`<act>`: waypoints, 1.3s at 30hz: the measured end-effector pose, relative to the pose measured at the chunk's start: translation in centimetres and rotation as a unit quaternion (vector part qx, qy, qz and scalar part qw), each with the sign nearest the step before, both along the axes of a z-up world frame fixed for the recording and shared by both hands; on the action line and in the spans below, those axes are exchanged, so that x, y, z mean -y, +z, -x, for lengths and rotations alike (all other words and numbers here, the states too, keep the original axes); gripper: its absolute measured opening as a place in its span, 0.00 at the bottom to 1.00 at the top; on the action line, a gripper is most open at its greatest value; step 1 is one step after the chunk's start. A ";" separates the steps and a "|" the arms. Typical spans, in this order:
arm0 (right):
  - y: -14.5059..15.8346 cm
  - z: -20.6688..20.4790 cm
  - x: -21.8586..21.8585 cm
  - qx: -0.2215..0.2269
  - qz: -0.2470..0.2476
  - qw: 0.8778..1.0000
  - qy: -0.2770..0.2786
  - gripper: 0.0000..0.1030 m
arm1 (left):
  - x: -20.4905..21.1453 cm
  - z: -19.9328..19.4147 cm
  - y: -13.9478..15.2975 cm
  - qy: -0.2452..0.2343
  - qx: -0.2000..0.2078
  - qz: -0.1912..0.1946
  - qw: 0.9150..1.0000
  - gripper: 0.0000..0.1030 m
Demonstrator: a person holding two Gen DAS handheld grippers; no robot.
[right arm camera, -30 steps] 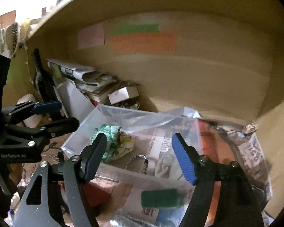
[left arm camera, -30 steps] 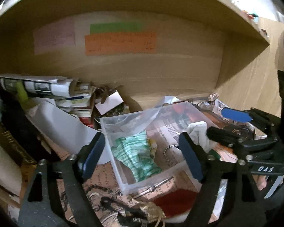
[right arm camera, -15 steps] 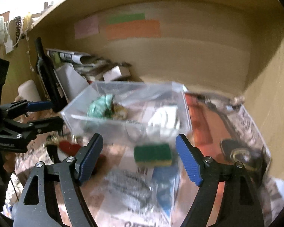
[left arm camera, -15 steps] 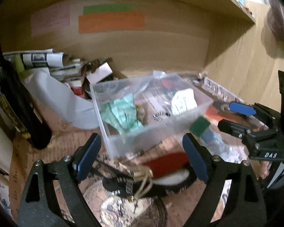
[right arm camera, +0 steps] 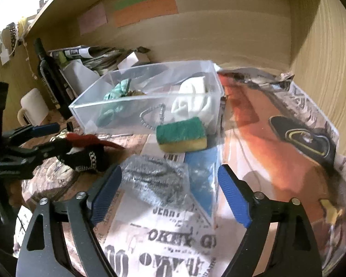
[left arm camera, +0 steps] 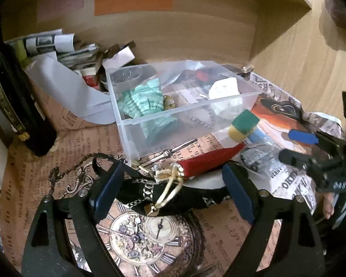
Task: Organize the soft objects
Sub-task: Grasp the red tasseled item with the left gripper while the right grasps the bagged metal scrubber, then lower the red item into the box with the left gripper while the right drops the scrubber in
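Both grippers hung wide open and empty before a clear bin (right arm camera: pixel 147 101).
A green sponge (right arm camera: pixel 181 133) touched its front wall, at twelve o'clock from the right gripper (right arm camera: pixel 170 194); the left gripper (left arm camera: pixel 170 191) straddled a red tassel (left arm camera: pixel 207 161).

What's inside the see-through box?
Inside the clear box lie a teal striped cloth, a white cloth and a bead chain. Anything lying under the cloths is covered.

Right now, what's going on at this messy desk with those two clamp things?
A person is sorting soft items into a clear plastic bin. A teal cloth and a white cloth already lie inside. Both the left gripper and right gripper are open and empty. A green-and-yellow sponge sits outside the bin, against its front wall.
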State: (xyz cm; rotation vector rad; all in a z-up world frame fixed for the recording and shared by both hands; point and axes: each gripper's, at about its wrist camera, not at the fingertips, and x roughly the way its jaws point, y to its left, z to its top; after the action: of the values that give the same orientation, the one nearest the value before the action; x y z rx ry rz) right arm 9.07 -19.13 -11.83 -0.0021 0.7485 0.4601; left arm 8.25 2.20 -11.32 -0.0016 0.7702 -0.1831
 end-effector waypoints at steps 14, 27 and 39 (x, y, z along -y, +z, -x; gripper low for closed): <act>-2.9 -1.2 -1.6 -0.044 0.006 0.999 0.020 0.81 | -0.2 -2.2 -1.5 -0.007 -0.020 0.026 0.999 0.46; -2.5 -0.8 -1.0 -0.035 -0.007 0.999 0.014 0.33 | -1.4 -1.9 -1.3 0.014 -0.006 0.052 0.999 0.15; 2.5 1.0 -0.9 0.040 -0.021 0.999 0.021 0.29 | -1.8 0.1 2.4 0.017 0.044 0.064 0.997 0.10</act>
State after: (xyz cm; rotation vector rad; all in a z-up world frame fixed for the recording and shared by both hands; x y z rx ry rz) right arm 8.12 -18.21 -9.38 0.0033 0.6616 0.5140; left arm 8.10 3.95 -8.90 -0.1276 0.6686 -0.1990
